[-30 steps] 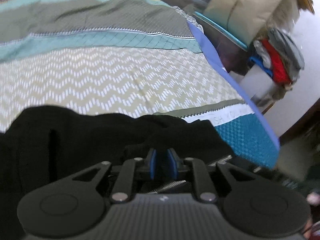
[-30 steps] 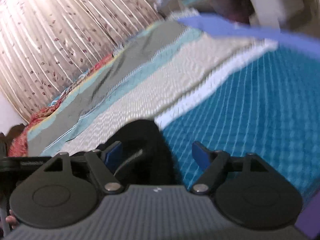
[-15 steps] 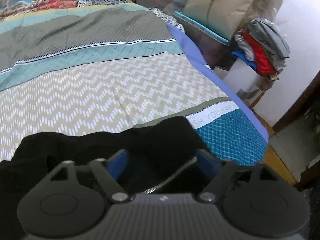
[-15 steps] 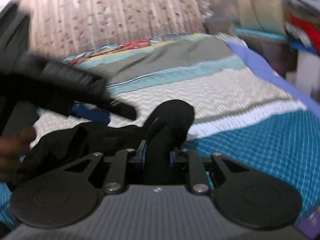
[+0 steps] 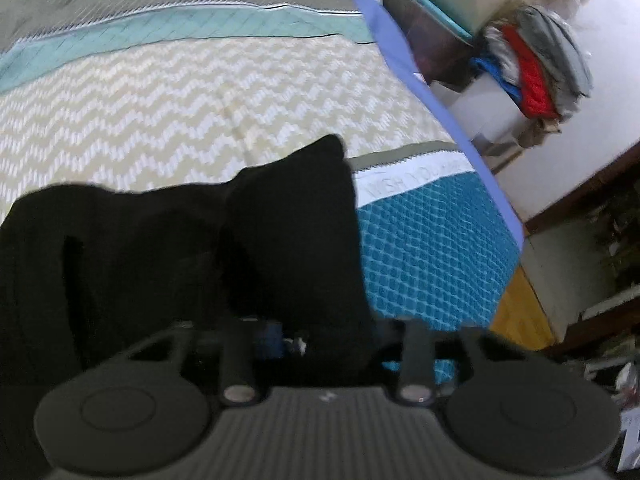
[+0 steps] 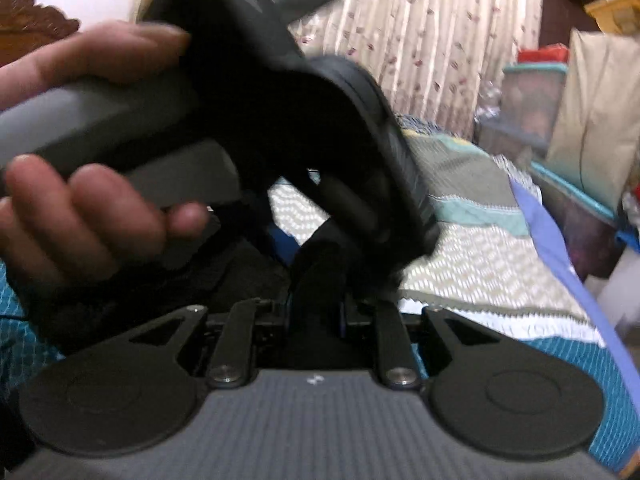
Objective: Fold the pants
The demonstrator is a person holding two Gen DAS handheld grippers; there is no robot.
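Black pants (image 5: 168, 248) lie bunched on the bed's (image 5: 200, 112) near right corner. The right gripper (image 6: 314, 312) pinches a cloth fold; the left gripper (image 5: 316, 336) is closing on another. Best to lift both corners evenly and keep the fabric taut.

Black pants (image 5: 280, 248) cover the left gripper's (image 5: 304, 340) closing fingertips; whether they press cloth is unclear. The hand (image 6: 76, 208) holding that gripper is blurred, cut off at the picture's left edge.
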